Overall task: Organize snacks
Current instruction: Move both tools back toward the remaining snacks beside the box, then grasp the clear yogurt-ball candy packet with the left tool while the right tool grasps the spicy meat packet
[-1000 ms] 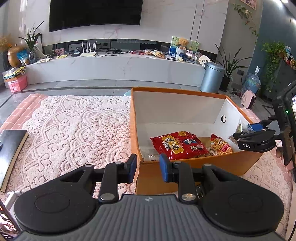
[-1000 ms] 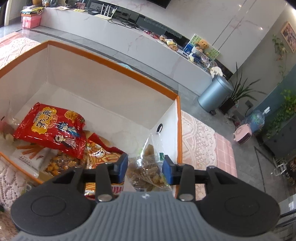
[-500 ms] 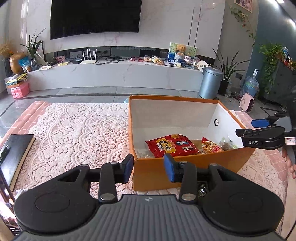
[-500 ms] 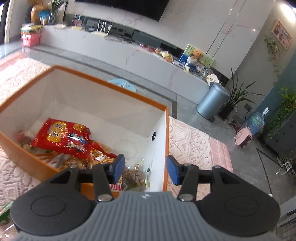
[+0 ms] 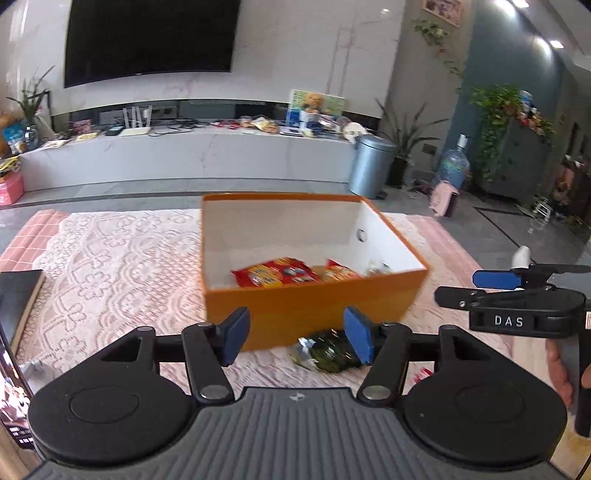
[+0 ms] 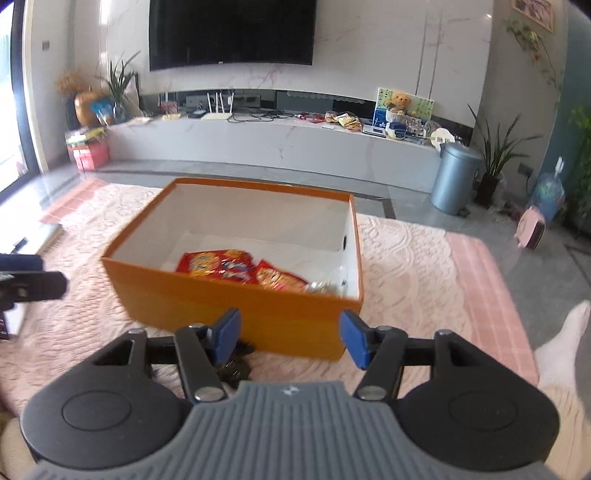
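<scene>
Dark green snack packet (image 5: 325, 354) just ahead of left gripper (image 5: 295, 338), right of centre, below; jaws opening, empty. Right gripper (image 6: 290, 338) opening, empty, farther.

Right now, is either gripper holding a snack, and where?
No. The left gripper and right gripper are opening with nothing between their pads. The dark snack packet lies loose on the cloth.

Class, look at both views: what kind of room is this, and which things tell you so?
Probably a home living room: a large wall-mounted television, a long marble media counter with a router and clutter, and potted houseplants.
</scene>
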`<state>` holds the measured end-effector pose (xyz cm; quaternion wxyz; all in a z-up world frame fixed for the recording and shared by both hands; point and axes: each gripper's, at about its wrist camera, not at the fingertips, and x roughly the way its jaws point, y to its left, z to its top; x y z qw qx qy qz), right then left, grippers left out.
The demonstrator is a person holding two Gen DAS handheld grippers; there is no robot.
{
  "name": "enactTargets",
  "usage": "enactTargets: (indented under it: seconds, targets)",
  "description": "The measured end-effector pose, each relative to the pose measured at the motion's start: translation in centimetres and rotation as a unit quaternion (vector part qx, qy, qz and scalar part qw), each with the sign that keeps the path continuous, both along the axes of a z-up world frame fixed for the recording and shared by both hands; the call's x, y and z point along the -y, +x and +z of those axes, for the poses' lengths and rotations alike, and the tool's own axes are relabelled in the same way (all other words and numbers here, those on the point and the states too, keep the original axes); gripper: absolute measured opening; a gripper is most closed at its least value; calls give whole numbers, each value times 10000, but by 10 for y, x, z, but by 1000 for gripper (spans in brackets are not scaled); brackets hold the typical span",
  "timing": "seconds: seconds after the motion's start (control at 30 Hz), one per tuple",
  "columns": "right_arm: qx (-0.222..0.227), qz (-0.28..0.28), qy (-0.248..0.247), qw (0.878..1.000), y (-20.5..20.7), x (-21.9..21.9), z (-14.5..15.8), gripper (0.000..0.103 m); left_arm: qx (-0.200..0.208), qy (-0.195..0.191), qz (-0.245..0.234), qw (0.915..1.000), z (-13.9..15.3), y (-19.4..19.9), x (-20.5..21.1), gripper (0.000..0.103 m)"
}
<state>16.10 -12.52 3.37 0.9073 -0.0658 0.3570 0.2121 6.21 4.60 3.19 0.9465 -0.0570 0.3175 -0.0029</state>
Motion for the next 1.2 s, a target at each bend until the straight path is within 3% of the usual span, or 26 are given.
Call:
enactTargets:
  seconds: [0.23,0.53,0.67,0.8,1.2]
  targets:
    - [187,130,187,9996,-58,16,-3,78,-284,-111,-416,9987,-17,-13,21,83]
    - [-424,-61,352,9985,-99,30,-35,78,-1013,168,-1073,9889,-50,-24,45,86]
    - [-858,-272,271,9956,-99,35,-57,79,-1540,-87,-1134,9815,-69,-23,44,86]
    - [-1350,-387,193,9899,-94,38,-81,79,-1776,-321,-1187,9764,-82,-22,41,86]
    - [-1744,-625,286,9823,-76,46,-109,79,-1791,-522,-1122,9760,-95,-10,31,86]
